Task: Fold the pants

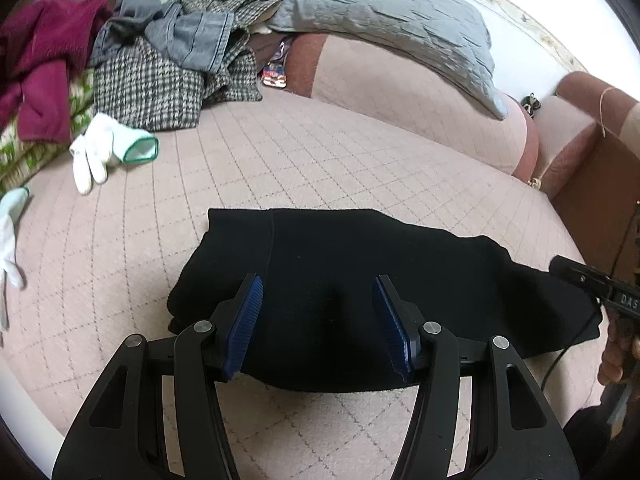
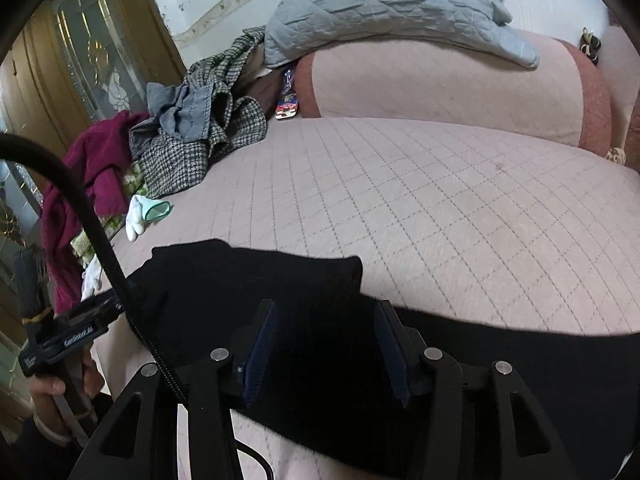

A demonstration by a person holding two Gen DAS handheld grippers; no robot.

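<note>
fingers (image 1: pixel 248 308) of both grippers spread, holding nothing, over black pants (image 1: pixel 340 280) folded compact on near bed (image 1: pixel 320 152); little left.

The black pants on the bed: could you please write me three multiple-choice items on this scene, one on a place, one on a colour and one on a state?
1. Where does the white glove lie?
A. on the grey pillow
B. on the pink quilted bed cover, near the clothes pile
C. on the pants

2. What colour are the pants?
A. black
B. maroon
C. grey

3. How does the left gripper stand?
A. shut on the pants
B. shut on a glove
C. open over the pants

Answers: 1 B, it rests on the bed cover beside the clothes pile; 2 A, the fabric is black; 3 C, its blue pads stand apart.
</note>
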